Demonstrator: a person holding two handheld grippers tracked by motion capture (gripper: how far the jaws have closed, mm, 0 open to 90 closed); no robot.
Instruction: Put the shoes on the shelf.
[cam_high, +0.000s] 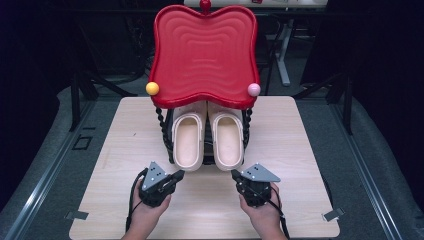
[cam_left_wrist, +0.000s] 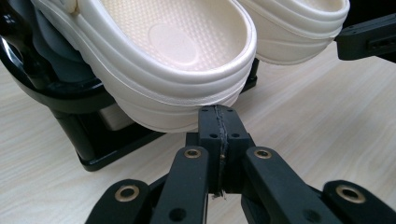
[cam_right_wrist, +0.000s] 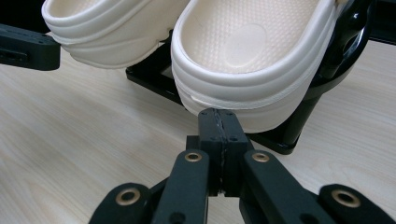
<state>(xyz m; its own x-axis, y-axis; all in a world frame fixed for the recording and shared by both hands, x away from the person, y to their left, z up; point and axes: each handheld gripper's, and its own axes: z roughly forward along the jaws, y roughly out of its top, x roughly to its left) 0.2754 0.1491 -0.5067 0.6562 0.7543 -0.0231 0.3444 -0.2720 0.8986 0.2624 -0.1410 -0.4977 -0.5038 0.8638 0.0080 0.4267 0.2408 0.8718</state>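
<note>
The two cream clogs, the left clog (cam_high: 189, 141) and the right clog (cam_high: 227, 140), are sitting side by side on the black rack (cam_high: 170, 140) under the red tray (cam_high: 204, 52). The left gripper (cam_high: 178, 174) and the right gripper (cam_high: 233, 173) are pinched tight on nothing, each pointing at a heel. I think the hands are getting ready; next the jaws need opening to grab the heels
</note>
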